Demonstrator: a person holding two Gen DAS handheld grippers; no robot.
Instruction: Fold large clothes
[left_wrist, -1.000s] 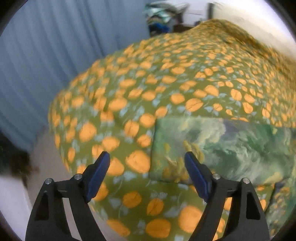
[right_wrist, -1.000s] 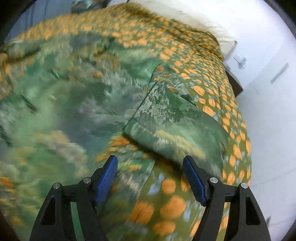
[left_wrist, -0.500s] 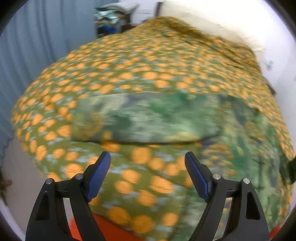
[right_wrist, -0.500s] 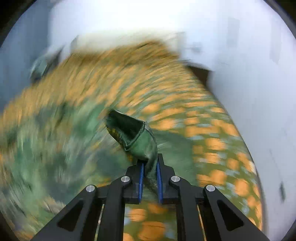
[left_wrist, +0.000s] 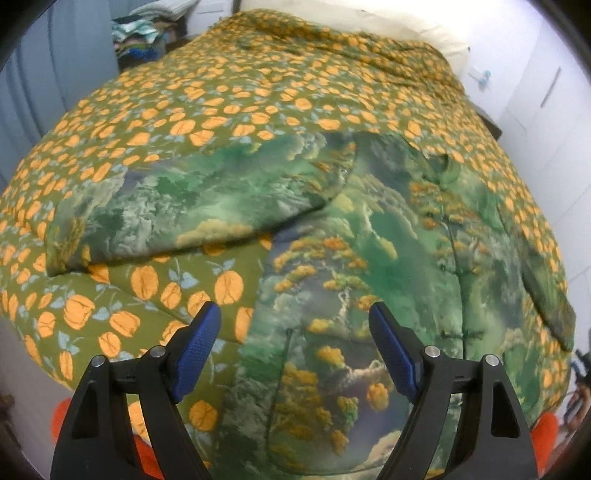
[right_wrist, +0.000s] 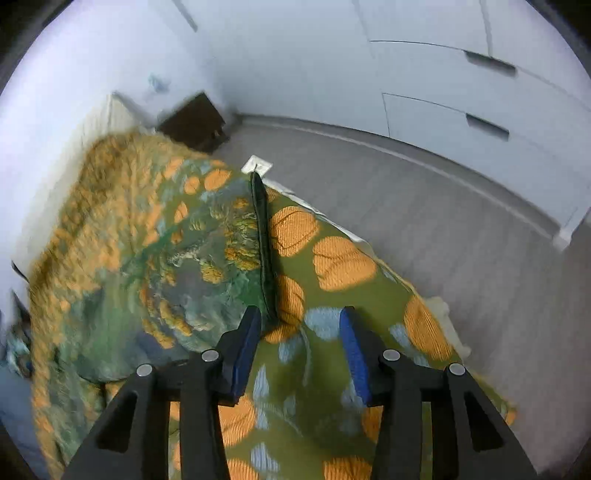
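A large green garment (left_wrist: 369, 229) with a cloud and tree print lies spread on a bed with an olive cover with orange pumpkins (left_wrist: 258, 81). One sleeve (left_wrist: 177, 210) lies out to the left. My left gripper (left_wrist: 295, 332) is open and empty, above the garment's lower hem. In the right wrist view the garment (right_wrist: 177, 280) lies left of my right gripper (right_wrist: 301, 334), its dark edge (right_wrist: 264, 243) running up from the left finger. The right gripper is open and holds nothing.
The bed cover (right_wrist: 332, 258) ends at the right, with grey floor (right_wrist: 443, 206) beyond. White drawers (right_wrist: 480, 92) stand along the wall. A dark nightstand (right_wrist: 195, 122) is by the headboard. Piled clothes (left_wrist: 144, 33) sit at the far left. A pillow (left_wrist: 406, 26) is at the bed's head.
My right gripper was shut on a garment fold half a second ago; now it is open and the fold lies flat. The left gripper swung right, over the garment body.
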